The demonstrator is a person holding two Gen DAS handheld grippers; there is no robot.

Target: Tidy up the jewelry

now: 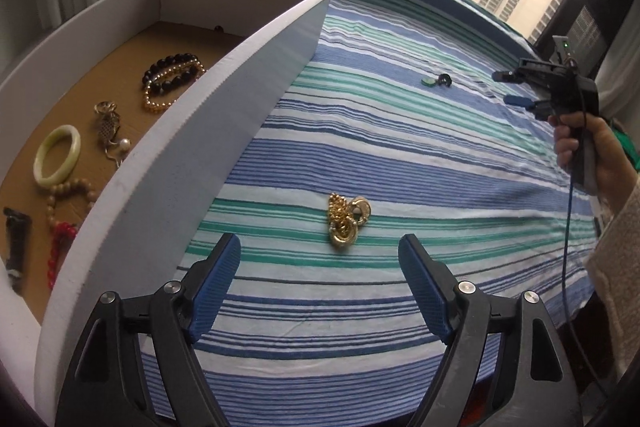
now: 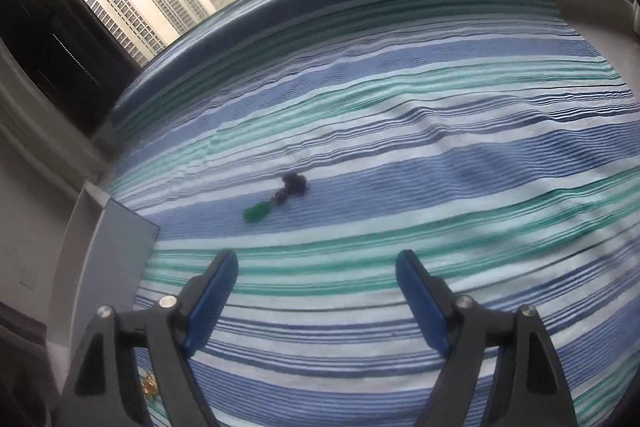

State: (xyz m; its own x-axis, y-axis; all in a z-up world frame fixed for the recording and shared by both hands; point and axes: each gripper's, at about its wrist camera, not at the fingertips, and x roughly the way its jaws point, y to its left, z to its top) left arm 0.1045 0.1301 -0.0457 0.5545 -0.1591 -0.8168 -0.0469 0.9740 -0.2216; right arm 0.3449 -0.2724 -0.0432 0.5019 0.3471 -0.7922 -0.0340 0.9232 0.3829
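A tangle of gold chain and rings (image 1: 346, 221) lies on the striped cloth, just beyond the tips of my left gripper (image 1: 319, 245), which is open and empty. To its left stands a white box (image 1: 224, 131) holding a dark bead bracelet (image 1: 172, 73), a gold brooch (image 1: 108, 125), a pale jade bangle (image 1: 56, 155), wooden beads (image 1: 72, 191) and red beads (image 1: 60, 243). A green pendant on a dark cord (image 2: 280, 195) lies farther out, ahead of my right gripper (image 2: 316, 261), which is open and holds nothing. The left wrist view shows the same pendant (image 1: 436, 81) and right gripper (image 1: 507, 87).
The blue, green and white striped cloth (image 1: 360, 155) covers a wide flat surface that ends at a window with tower blocks outside. A person's hand (image 1: 592, 151) and a pale sleeve are at the right edge. The box corner (image 2: 120, 247) shows at the left in the right wrist view.
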